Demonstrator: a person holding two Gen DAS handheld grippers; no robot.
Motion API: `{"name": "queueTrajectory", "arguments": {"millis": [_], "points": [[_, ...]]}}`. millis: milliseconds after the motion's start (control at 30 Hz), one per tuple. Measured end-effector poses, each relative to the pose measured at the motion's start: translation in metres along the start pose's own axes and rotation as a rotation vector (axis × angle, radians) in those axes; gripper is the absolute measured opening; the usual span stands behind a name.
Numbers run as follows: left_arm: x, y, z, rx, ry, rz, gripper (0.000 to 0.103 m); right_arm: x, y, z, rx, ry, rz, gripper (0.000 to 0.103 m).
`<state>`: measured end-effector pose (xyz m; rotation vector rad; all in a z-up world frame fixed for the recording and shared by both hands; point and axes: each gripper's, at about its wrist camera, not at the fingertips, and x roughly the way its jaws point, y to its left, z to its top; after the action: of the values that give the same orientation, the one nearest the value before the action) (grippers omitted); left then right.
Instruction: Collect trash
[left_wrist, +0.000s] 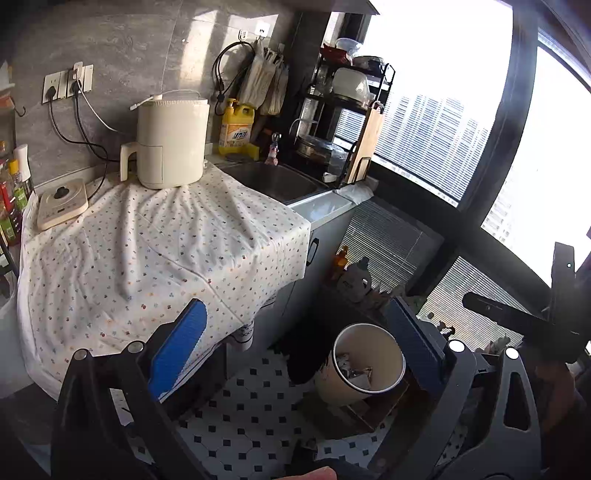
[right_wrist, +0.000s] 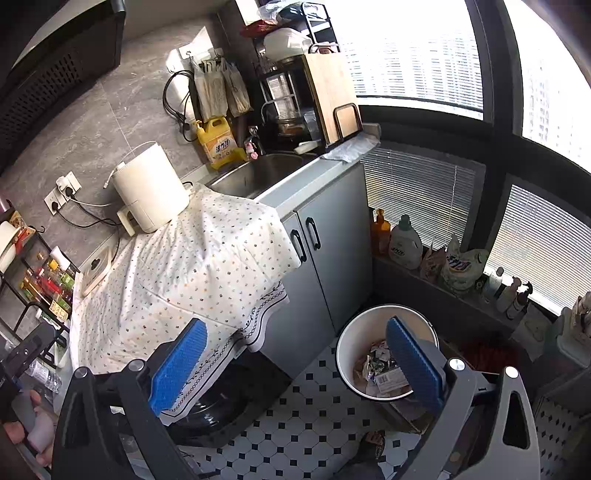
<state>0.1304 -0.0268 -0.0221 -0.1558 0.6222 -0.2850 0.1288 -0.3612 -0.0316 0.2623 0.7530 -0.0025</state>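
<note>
Below the left gripper (left_wrist: 299, 354), whose blue pads stand spread and empty, a white trash bin (left_wrist: 364, 363) sits on the tiled floor (left_wrist: 255, 417) beside the grey cabinet (left_wrist: 325, 240). Crumpled wrappers (left_wrist: 354, 369) lie inside it; they look light, soft and crinkly, best pinched at a raised fold. A yellow detergent bottle (left_wrist: 236, 127) by the sink (left_wrist: 273, 179) bears a label too small to read.

From the right wrist, the right gripper (right_wrist: 295, 365) is likewise wide apart, holding nothing. The bin (right_wrist: 351, 343) lies behind its right finger, paper scraps (right_wrist: 380, 373) showing a barcode label. The cloth-covered surface (right_wrist: 207, 251) looks free of litter.
</note>
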Motion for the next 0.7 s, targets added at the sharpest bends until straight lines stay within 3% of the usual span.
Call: {"name": "queueTrajectory", "arguments": {"millis": [133,267,700], "points": [[-0.024,0.006,0.003,-0.045,-0.025,0.023,0.097,-0.026,0.014,-0.002,-0.007,-0.026,-0.026,0.095],[-0.043,0.009,0.000,-0.018,-0.054,0.049,0.097,-0.042,0.027,0.000,-0.046,-0.070,-0.032,0.095],[-0.065,0.017,-0.001,-0.038,-0.083,0.078,0.097,-0.050,0.050,-0.008,-0.064,-0.079,0.020,0.095]]}}
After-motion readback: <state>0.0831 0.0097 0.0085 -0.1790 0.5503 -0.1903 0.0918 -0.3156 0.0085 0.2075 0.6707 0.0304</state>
